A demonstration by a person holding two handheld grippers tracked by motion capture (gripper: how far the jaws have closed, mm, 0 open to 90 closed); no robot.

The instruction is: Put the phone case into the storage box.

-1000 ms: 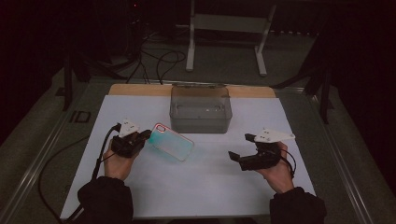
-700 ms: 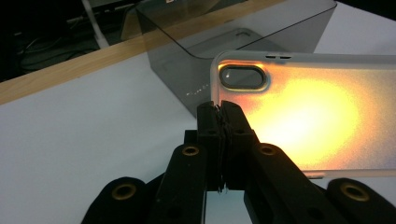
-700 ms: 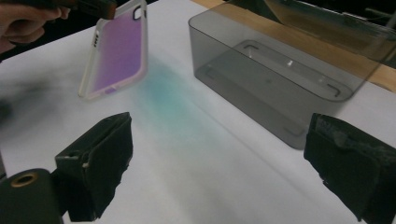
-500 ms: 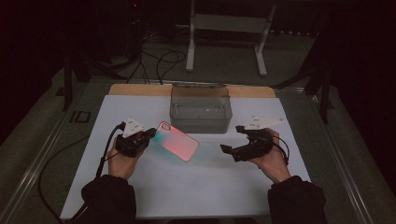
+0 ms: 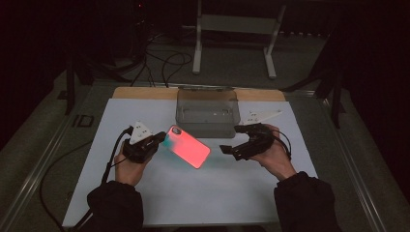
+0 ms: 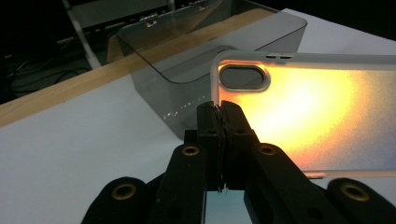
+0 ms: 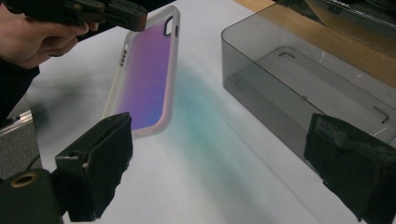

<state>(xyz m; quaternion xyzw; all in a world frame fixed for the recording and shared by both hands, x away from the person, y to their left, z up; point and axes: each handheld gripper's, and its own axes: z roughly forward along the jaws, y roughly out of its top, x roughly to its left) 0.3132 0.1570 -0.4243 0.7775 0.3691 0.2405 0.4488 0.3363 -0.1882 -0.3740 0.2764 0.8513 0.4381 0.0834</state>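
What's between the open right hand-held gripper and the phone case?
Nothing but bare white table cover. In the right gripper view, the right hand-held gripper faces the phone case across an empty gap.

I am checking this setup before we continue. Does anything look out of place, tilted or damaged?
Nothing looks damaged or spilled. The phone case is off the table, pinched at its camera-hole end by the left gripper and tilted. The right gripper is open near its free end. The grey box sits square on the white mat.
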